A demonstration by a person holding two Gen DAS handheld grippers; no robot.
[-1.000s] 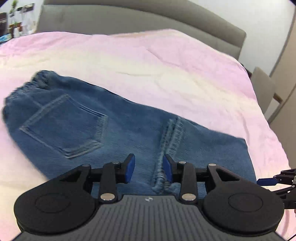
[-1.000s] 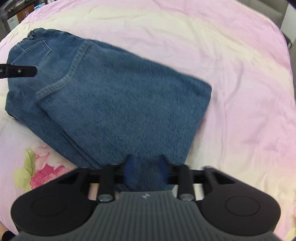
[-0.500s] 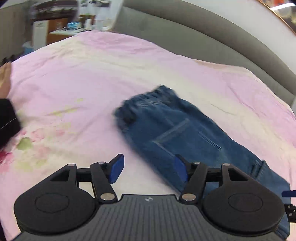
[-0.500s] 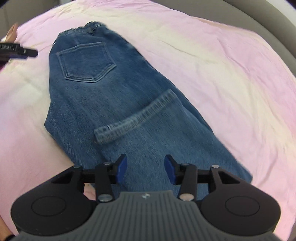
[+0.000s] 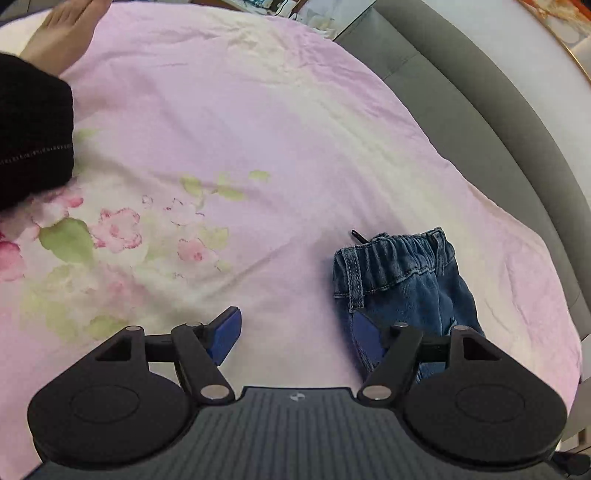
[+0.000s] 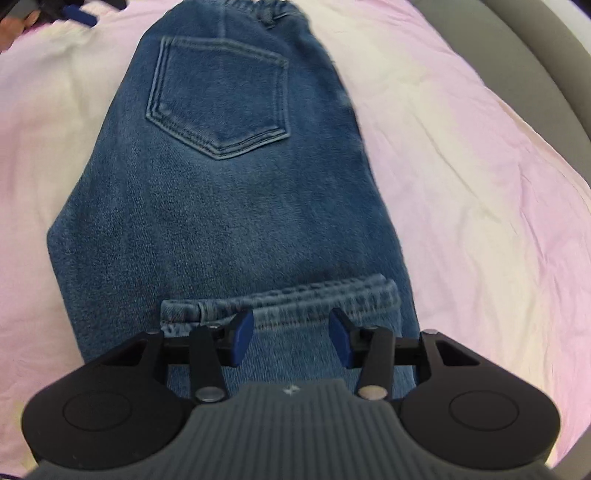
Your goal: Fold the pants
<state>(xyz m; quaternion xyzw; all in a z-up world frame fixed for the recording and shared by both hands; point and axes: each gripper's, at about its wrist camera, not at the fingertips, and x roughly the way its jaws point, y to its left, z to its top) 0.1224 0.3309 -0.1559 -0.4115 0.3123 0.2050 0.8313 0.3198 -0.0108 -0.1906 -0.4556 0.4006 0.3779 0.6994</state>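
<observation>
Blue denim pants (image 6: pixel 236 206) lie flat on the bed, back pocket (image 6: pixel 218 99) up and waistband (image 6: pixel 266 9) far. A leg hem (image 6: pixel 295 295) is folded back across them, just beyond my right gripper (image 6: pixel 291 336). That gripper hovers over the denim, partly open, pads pressing on nothing. In the left wrist view the elastic waistband (image 5: pixel 399 258) lies at the right. My left gripper (image 5: pixel 295 332) is opening wide over bare sheet, its right pad (image 5: pixel 365 339) at the pants' edge, nothing between the pads. Its blue tip (image 6: pixel 79 14) shows at the far left of the right wrist view.
A pink sheet with a flower print (image 5: pixel 122 229) covers the bed. A grey padded bed frame (image 5: pixel 461 103) curves along the right side. A person's limb in black knit fabric (image 5: pixel 33 129), bare skin (image 5: pixel 62 33) beyond it, rests on the sheet at the far left.
My left gripper has swung from the leg hem to the waistband end and opened wide. The right gripper rolled and drew back along the pants; the hem now lies folded across them.
</observation>
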